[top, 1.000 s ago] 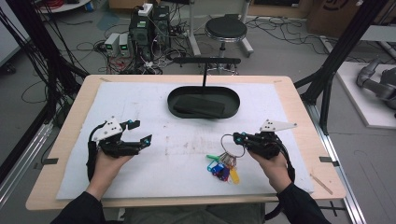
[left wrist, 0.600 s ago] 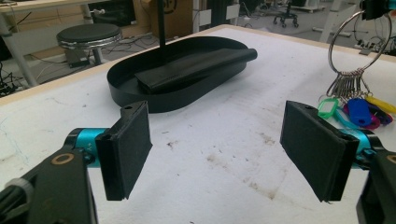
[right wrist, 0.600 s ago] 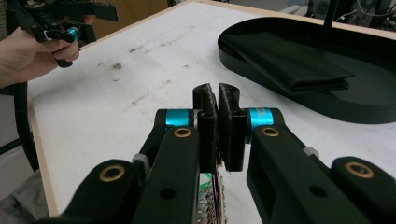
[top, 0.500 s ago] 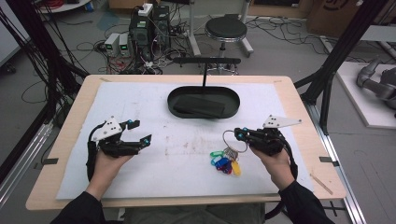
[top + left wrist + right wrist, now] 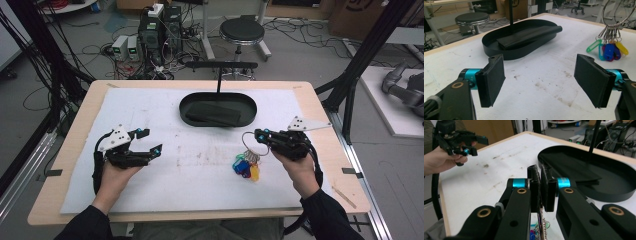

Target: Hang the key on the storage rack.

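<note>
The right gripper (image 5: 261, 135) has its jaws clamped on the large metal ring (image 5: 250, 140) of a bunch of keys, over the right part of the white mat (image 5: 150, 115) that covers the wooden table (image 5: 75, 125). Below the ring hang the coloured key tags (image 5: 246, 169), green, blue and yellow, low over the mat or resting on it, just in front of the black oval tray (image 5: 218, 108) that holds a flat black pouch (image 5: 212, 114). In the right gripper view the two pads (image 5: 535, 182) press together with the chain dangling beneath them. The left gripper (image 5: 147, 141) sits near the mat's left side with its jaws wide apart and nothing between them.
</note>
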{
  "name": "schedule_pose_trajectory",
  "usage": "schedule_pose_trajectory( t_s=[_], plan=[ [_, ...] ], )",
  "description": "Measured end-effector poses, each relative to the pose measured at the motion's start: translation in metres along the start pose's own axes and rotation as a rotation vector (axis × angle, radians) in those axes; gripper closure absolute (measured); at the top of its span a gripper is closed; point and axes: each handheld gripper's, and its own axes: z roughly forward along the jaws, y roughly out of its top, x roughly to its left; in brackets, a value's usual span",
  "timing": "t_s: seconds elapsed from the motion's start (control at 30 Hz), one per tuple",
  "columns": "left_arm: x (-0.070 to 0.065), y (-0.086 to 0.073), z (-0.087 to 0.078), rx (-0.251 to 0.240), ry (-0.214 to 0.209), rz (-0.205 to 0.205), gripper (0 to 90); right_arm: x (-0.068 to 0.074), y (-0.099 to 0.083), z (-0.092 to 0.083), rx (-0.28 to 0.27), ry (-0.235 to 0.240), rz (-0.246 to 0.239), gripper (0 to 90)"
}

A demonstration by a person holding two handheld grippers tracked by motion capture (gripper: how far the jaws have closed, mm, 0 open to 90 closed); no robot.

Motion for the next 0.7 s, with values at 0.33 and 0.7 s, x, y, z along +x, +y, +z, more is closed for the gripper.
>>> schedule_pose_trajectory(
  t_s=[0.33, 0.7],
  plan=[
    [0.0, 0.0, 0.0, -0.001, 0.0, -0.002, 24.5, -0.009, 0.017, -0.007, -0.039, -0.018, 0.003, 87.3],
    [0.0, 0.0, 0.0, -0.002, 0.0, -0.005, 24.5, -0.021, 0.037, -0.011, -0.068, -0.031, -0.007, 87.3]
  ],
)
